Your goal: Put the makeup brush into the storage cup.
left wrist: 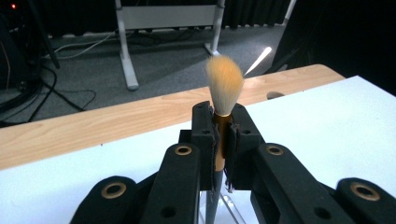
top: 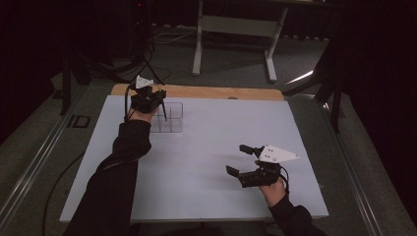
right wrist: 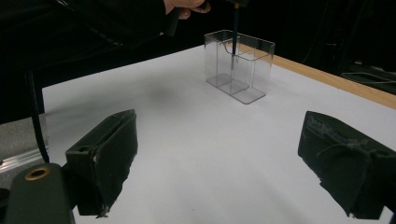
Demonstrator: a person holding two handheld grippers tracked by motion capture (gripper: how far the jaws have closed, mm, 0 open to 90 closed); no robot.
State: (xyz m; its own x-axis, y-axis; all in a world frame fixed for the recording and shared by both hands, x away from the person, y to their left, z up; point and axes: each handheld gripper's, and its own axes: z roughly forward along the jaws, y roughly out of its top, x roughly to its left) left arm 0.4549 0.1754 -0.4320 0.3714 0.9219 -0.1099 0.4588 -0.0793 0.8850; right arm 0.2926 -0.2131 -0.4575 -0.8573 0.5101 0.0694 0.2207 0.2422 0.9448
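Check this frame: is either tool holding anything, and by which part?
The left tool grips a brush by its gold ferrule just below the bristles, handle pointing down into the clear organizer. The right tool is open, holding nothing.

Left tongs (top: pixel 147 101) clamped, arm stretched far forward; right tongs (top: pixel 244 160) spread wide, near.

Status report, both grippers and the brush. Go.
Left gripper shut on brush, handle tip down inside clear organizer. Right gripper open, holding nothing, over white tabletop. Nothing in the way.

Dark room — grey carpet (top: pixel 231 64), white desk frame (top: pixel 236 24)
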